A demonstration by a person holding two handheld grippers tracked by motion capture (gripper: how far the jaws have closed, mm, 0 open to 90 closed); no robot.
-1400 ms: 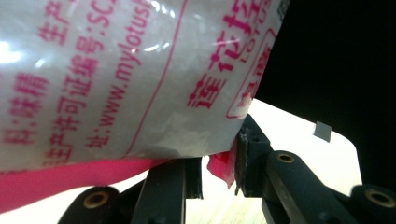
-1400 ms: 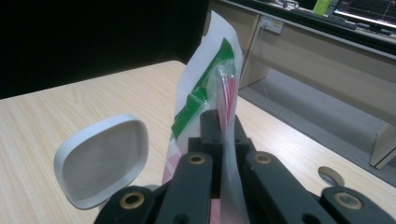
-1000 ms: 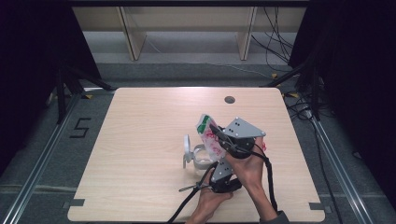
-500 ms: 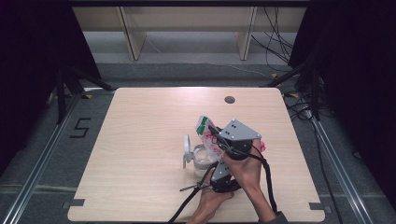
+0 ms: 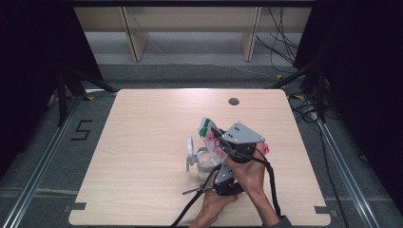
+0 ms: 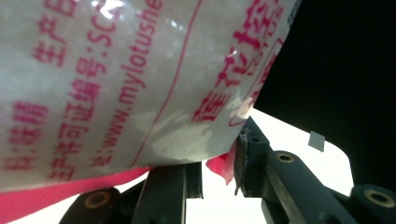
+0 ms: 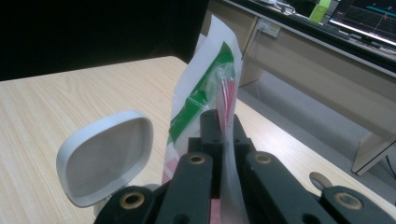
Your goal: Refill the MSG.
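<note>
Between right claw (image 7: 224,140) pads, plastic bag (image 7: 205,88), upright

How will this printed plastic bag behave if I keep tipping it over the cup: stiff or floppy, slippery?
Likely floppy: the bag is thin film that creases above the right gripper, clamped on it. Probably slippery, given its glossy glare in the left gripper view. Its contents may shift suddenly toward the cup.
</note>
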